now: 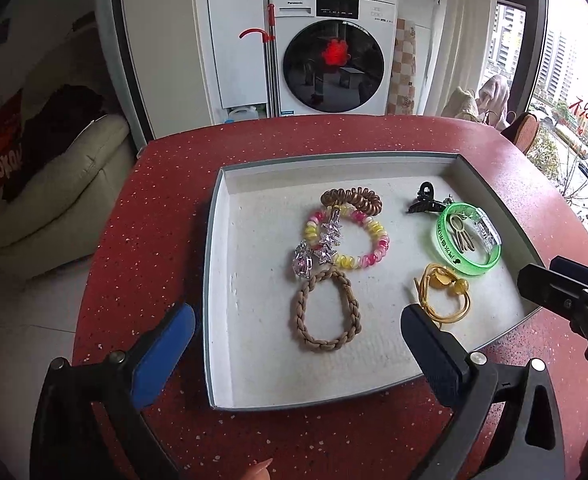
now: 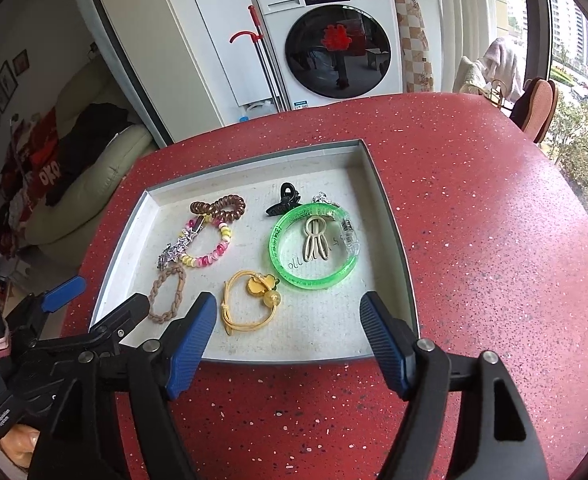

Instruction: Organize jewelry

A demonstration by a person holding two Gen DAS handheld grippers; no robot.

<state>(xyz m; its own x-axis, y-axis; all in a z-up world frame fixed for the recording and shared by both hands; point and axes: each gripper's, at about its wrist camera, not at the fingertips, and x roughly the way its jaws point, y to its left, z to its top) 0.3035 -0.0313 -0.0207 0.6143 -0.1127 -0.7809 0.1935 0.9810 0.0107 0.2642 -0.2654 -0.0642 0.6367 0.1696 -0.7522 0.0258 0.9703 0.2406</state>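
With both my left tongs (image 1: 297,344) and right tongs (image 2: 288,332) spread and empty over the tray (image 2: 389,216), I judge the yellow tie (image 2: 250,304) lying near its front edge light, limp and best pinched across its cord.

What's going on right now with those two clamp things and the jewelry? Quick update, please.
Left gripper and right gripper: jaws open, empty. Jewelry all in shallow white tray, green translucent bangle included. Nothing blocking.
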